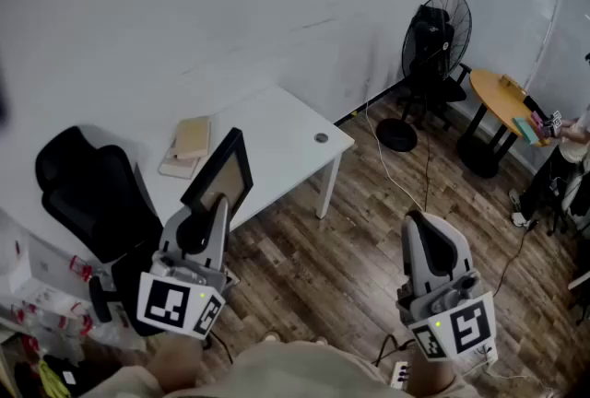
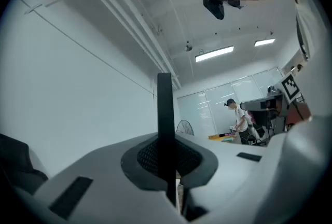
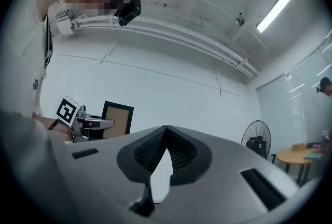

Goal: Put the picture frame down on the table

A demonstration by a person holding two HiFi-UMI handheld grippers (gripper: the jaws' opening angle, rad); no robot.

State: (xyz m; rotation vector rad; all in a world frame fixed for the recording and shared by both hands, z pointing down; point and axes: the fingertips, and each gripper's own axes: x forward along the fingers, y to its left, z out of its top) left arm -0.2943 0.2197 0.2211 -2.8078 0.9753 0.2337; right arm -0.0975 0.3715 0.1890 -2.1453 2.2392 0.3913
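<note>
- Two jaws of my left hand-held gripper (image 1: 214, 205) pinch the picture frame (image 1: 224, 173) by its lower edge.
- It hangs tilted in the air by the near edge of the white bench (image 1: 286, 143), with tan notebooks (image 1: 189, 146) lying beyond it.
- My right hand-held gripper (image 1: 418, 221) is empty, tips pressed together, over the wood floor (image 1: 350, 267).

Matt black picture frame (image 1: 224, 175), smooth white table (image 1: 277, 124), wood-grain floor (image 1: 369, 235).

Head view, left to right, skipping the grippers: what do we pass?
Black office chair → picture frame → fan → round table.
</note>
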